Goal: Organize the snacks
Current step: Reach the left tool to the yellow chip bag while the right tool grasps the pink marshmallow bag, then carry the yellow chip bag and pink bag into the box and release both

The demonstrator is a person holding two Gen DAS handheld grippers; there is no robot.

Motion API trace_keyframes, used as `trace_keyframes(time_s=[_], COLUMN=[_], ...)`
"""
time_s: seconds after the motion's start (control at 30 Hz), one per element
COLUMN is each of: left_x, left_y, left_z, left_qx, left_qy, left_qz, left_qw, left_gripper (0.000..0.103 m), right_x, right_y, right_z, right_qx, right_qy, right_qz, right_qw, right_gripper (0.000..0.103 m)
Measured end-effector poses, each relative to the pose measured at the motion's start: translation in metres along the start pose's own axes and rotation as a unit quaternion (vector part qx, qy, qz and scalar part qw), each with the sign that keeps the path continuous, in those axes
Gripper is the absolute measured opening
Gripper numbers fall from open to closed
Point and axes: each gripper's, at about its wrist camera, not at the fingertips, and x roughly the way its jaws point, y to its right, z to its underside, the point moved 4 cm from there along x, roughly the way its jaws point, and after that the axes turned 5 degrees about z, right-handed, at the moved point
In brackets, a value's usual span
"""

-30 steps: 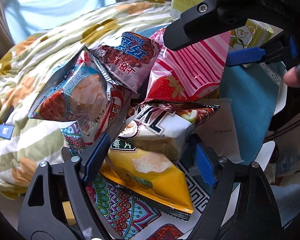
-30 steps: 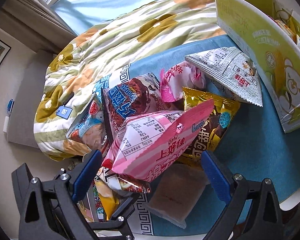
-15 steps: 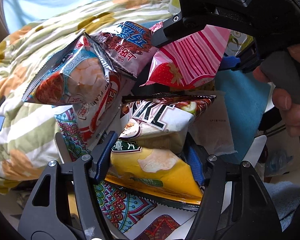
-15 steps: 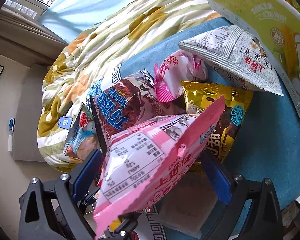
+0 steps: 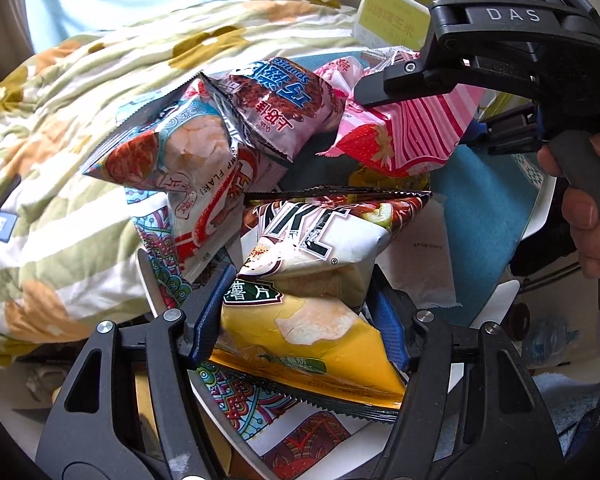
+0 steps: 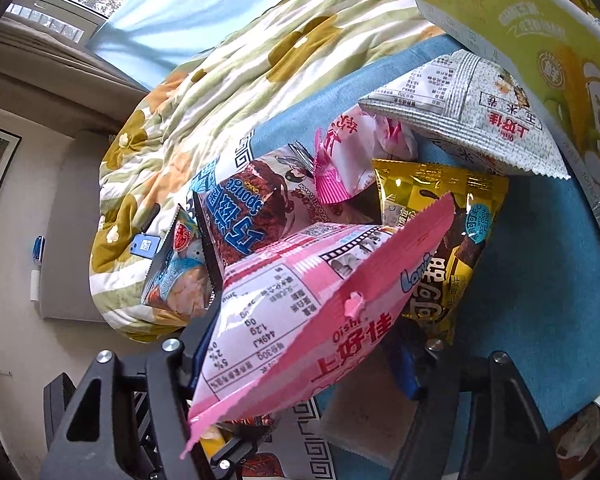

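Note:
Snack bags lie heaped on a blue cloth (image 6: 540, 280). My left gripper (image 5: 298, 312) is shut on a yellow chip bag (image 5: 312, 340), its blue pads pressing both sides. A white and brown bag (image 5: 320, 236) rests on the yellow bag's far end. My right gripper (image 6: 300, 356) has its jaws closing on a pink strawberry bag (image 6: 300, 300), and the pads touch its sides. In the left wrist view this pink bag (image 5: 412, 136) hangs tilted above the pile. A brown sponge-cake bag (image 6: 244, 216) and a shrimp-flakes bag (image 5: 172, 148) lie to the left.
A gold chocolate bag (image 6: 452, 220), a small pink-white bag (image 6: 348, 160) and a grey-white corn bag (image 6: 472, 120) lie beyond the pink one. A green-yellow box (image 6: 540, 40) stands at the back right. A flowered quilt (image 5: 60, 160) fills the left. A patterned mat (image 5: 240, 400) lies below.
The left jaws closed onto the yellow chip bag and drew nearer the pile. The right jaws narrowed from wide open onto the pink bag, which now stands closer and higher in its view.

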Motion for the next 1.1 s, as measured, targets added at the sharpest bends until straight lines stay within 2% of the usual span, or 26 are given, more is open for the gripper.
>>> trace_keyframes(time_s=[0.33,0.6,0.73,0.87,1.0,1.1], left_x=[-0.040,-0.055,-0.058,-0.050,-0.033,-0.014], left_y=[0.029,0.072,0.111,0.161,0.212,0.241], left_z=[-0.012,-0.054,-0.087,-0.126,-0.166,-0.191], left_qx=[0.012,0.008,0.019,0.027,0.043,0.032], left_qy=[0.035,0.072,0.099,0.106,0.122,0.127], left_qz=[-0.019,-0.032,-0.047,-0.046,-0.044,-0.035], left_qw=[0.9991,0.9968,0.9939,0.9929,0.9906,0.9908], left_gripper=[0.062,0.062,0.062,0.062,0.062,0.062], right_x=[-0.050,-0.111,-0.144,-0.176,-0.214,-0.240], right_y=[-0.005,0.009,0.035,0.068,0.110,0.142], right_z=[0.003,-0.007,-0.019,-0.035,-0.062,-0.087], right_qx=[-0.021,-0.043,-0.049,-0.056,-0.055,-0.053], right_qy=[0.031,0.085,0.111,0.122,0.147,0.169], right_qz=[-0.016,-0.029,-0.036,-0.044,-0.055,-0.055], right_qw=[0.999,0.995,0.992,0.990,0.986,0.983], right_gripper=[0.065,0.065,0.065,0.065,0.065,0.065])
